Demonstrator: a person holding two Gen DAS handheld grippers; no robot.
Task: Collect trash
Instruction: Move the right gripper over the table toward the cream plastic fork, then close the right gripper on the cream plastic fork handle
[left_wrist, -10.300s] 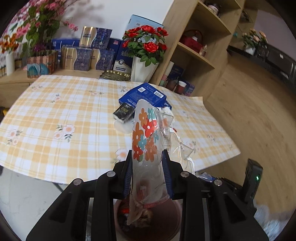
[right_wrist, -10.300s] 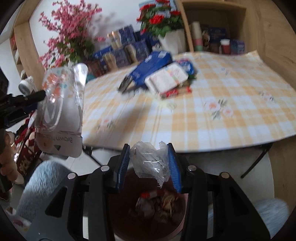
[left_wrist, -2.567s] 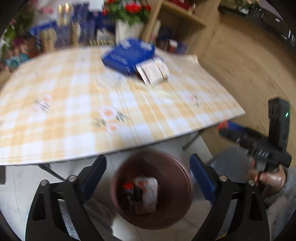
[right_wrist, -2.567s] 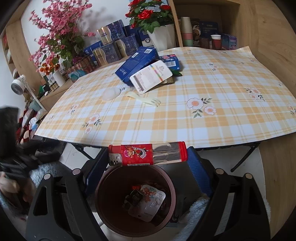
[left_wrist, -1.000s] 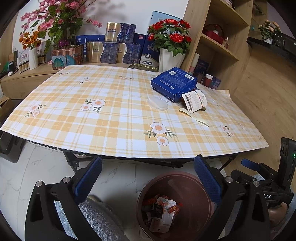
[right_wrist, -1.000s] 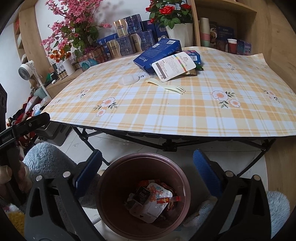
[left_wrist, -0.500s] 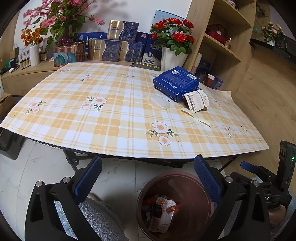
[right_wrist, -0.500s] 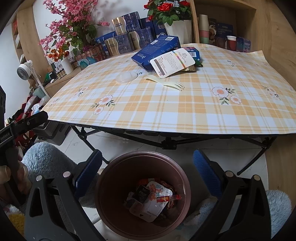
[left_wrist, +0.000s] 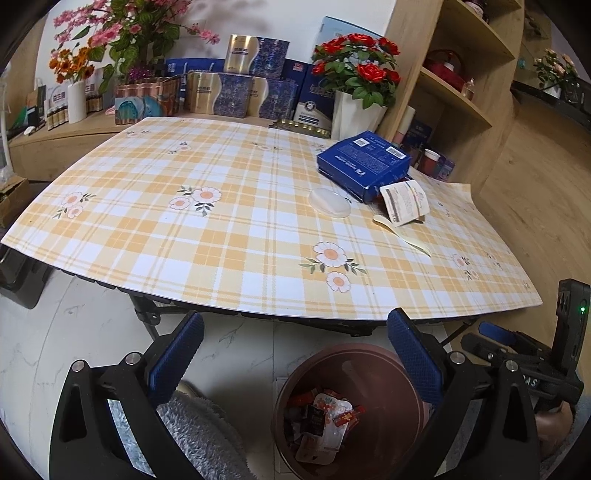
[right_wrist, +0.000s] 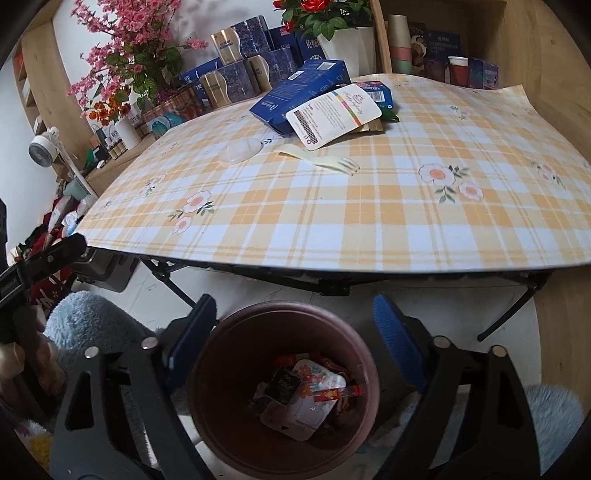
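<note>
Hovering still, both tongs (left_wrist: 295, 354) (right_wrist: 295, 332) stay spread, empty.

Below my right claw (right_wrist: 293, 328) stands the bin (right_wrist: 229, 332) on the floor, just before the bench (right_wrist: 369, 206), with wrappers (right_wrist: 299, 398) in it. On the bench's far side the box (right_wrist: 295, 92) lies behind the packet (right_wrist: 332, 114); the fork (right_wrist: 325, 159) lies before them, the lid (right_wrist: 240, 150) to their left.
</note>
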